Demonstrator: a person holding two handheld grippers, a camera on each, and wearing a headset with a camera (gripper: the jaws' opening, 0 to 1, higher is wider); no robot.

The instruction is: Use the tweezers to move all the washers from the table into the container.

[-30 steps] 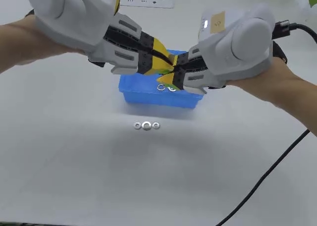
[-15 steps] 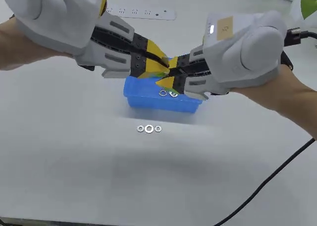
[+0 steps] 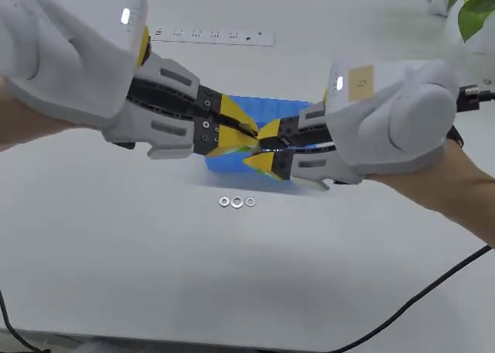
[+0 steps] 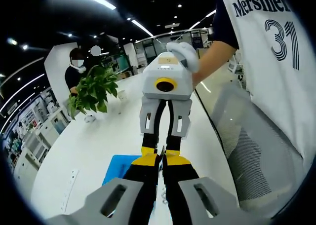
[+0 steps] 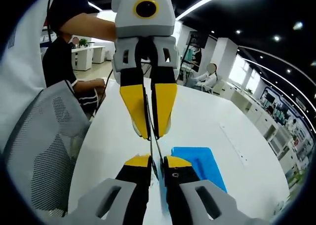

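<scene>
Head view: left gripper [image 3: 244, 132] and right gripper [image 3: 263, 145] meet tip to tip. Three small silver washers [image 3: 237, 202] lie just nearside of the tips, their row running along the grippers' line, about equally near both. The blue container [image 3: 267, 109] sits behind. Left gripper view: jaws pinched on thin tweezers [image 4: 161, 155]. Right gripper view: clamped on them too.

Left claw [image 3: 246, 134] reaching in from 9 o'clock, right claw [image 3: 261, 153] from 3 o'clock, tips meeting, jaws of both pinched narrow on tweezers [image 5: 152, 148], forearms spread wide.
</scene>
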